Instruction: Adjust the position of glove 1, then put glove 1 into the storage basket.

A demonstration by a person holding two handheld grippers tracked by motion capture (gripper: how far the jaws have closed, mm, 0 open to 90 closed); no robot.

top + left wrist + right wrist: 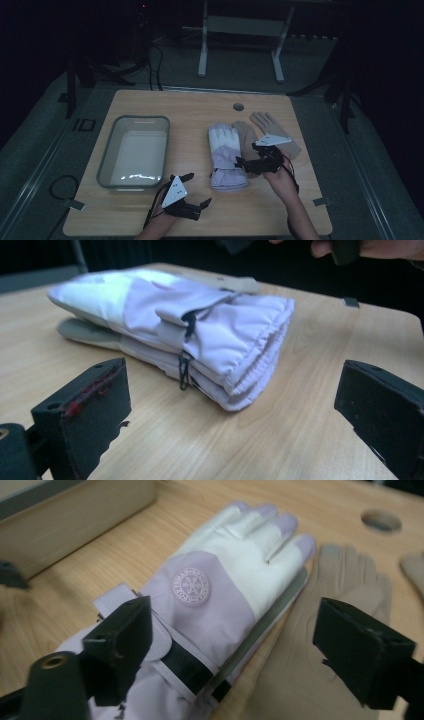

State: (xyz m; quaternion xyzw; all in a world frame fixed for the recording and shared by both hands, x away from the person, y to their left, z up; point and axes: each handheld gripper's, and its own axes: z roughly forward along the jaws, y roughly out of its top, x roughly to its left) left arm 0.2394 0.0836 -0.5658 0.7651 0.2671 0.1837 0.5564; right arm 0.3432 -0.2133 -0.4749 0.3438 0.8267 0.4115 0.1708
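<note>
Both grippers' fingers spread, right gripper over stacked lilac gloves, bin bare.

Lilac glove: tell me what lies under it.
Under the lilac glove lies a second padded glove, stacked on the table; its grey edge shows along the side. A tan glove lies beside it. The lower glove's face is covered.

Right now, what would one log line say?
left gripper: open, idle | right gripper: open, over ski gloves | tan gloves: beside | bin: empty
</note>
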